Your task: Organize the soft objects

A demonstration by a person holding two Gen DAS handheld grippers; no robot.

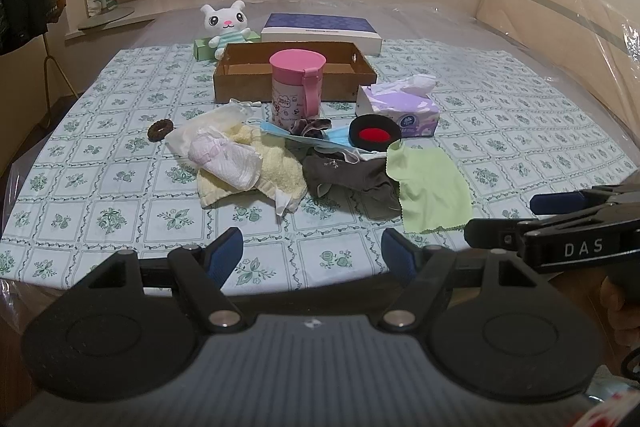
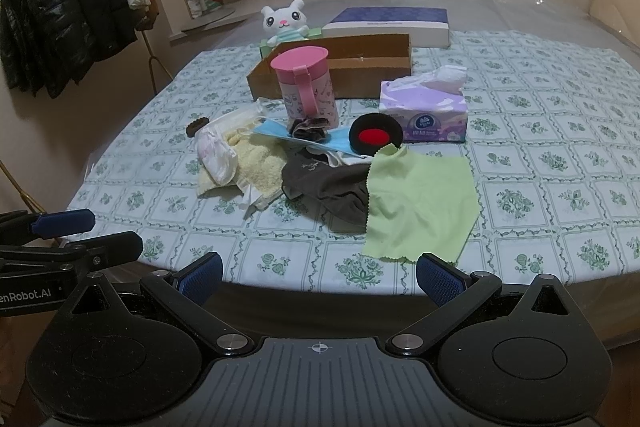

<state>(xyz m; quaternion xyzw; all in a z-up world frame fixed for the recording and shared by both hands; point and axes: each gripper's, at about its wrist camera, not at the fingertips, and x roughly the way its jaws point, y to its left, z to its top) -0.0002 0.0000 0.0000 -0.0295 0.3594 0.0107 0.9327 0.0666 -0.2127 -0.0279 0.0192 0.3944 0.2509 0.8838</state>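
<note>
Hovering at table edge, left gripper [image 1: 312, 251] and right gripper [image 2: 318, 273] both spread, empty. Soft pile lies in front of box [image 1: 294, 69]. Green cloth [image 2: 420, 203] nearest: light, limp, slippery; pinch loose near corner. Towel [image 1: 276, 167] bulkier, grippy.

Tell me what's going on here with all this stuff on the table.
A person holds two grippers at the table's near edge; the left gripper and right gripper are both open and empty. A pile of soft things, including a green cloth, yellow towel and grey garment, lies untouched before the empty cardboard tray.
</note>
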